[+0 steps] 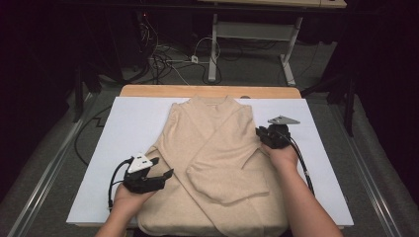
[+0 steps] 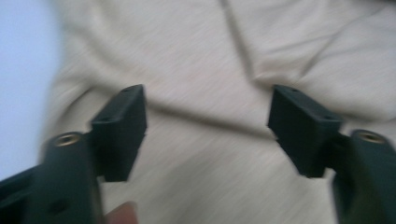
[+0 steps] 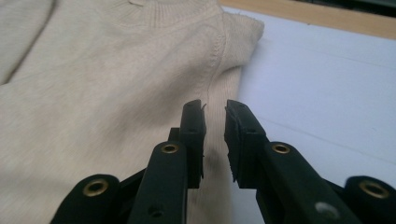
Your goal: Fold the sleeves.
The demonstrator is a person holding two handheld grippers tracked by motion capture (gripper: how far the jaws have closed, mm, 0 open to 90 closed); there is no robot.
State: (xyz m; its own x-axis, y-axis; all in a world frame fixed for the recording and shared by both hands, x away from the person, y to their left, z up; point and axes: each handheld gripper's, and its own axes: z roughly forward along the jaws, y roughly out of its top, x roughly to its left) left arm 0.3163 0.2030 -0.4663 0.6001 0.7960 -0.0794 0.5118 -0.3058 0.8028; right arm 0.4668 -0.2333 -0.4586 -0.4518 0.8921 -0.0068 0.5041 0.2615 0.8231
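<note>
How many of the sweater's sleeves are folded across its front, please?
2: the sleeves of the sweater cross over its chest; one runs from the right shoulder toward the lower left, the other lies partly hidden beneath it.

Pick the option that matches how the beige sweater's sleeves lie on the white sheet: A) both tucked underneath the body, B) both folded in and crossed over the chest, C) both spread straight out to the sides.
B: on the beige sweater, the high view shows both sleeves folded in and crossing over the front.

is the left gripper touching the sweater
Cannot tell. In the left gripper view the left gripper has its jaws wide apart with the sweater behind them, nothing pinched, but blur hides any gap.
</note>
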